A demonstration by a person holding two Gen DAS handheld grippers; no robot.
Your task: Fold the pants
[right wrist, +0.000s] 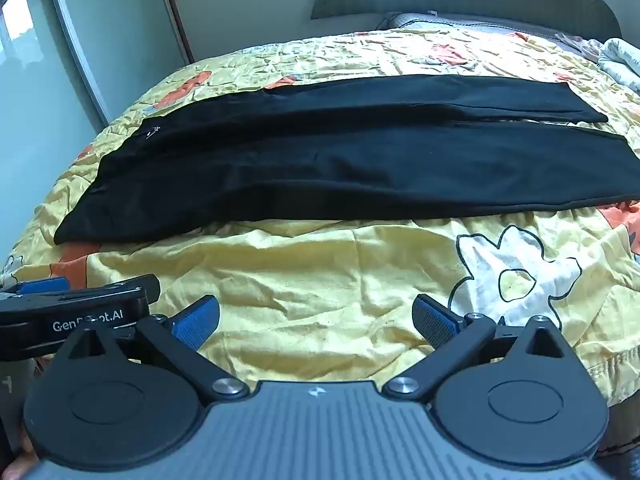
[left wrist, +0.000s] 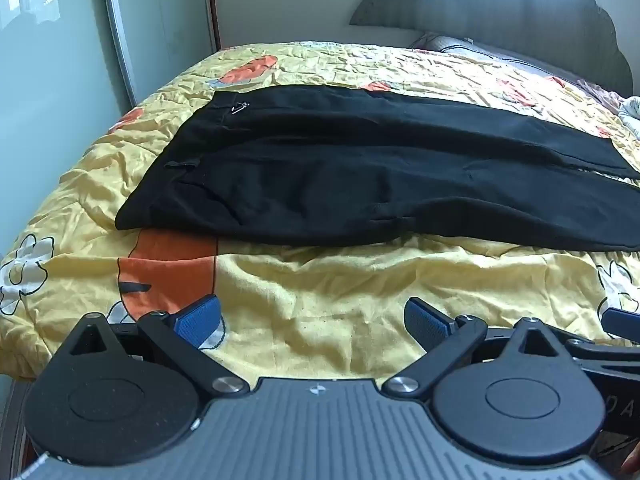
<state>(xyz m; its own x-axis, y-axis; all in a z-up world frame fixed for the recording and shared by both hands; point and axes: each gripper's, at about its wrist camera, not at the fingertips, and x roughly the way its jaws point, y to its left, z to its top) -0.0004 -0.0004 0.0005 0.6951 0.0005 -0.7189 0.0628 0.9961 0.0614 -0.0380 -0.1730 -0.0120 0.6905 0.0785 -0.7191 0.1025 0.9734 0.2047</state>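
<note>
One bed [left wrist: 320,280] under a yellow quilt [right wrist: 320,264] printed with orange patches and white flowers, wrinkled all over. Grey scalloped headboard [left wrist: 500,8] at the far end, pillows [left wrist: 460,46] just below it, a pale bundle of cloth [right wrist: 624,60] at the far right corner. Sliding glass door [left wrist: 60,40] along the left edge.

Black pants [left wrist: 360,176] spread flat across the middle of the bed, waistband towards the left edge, both legs side by side running to the right edge, a narrow gap between them near the hems.

Left gripper [left wrist: 312,322] low over the near edge, blue pads [left wrist: 200,320] wide apart, nothing between them. Right gripper [right wrist: 316,320] just beside it, likewise spread wide and holding nothing. Pants well ahead of both, across a bare strip of quilt, touched by neither.
</note>
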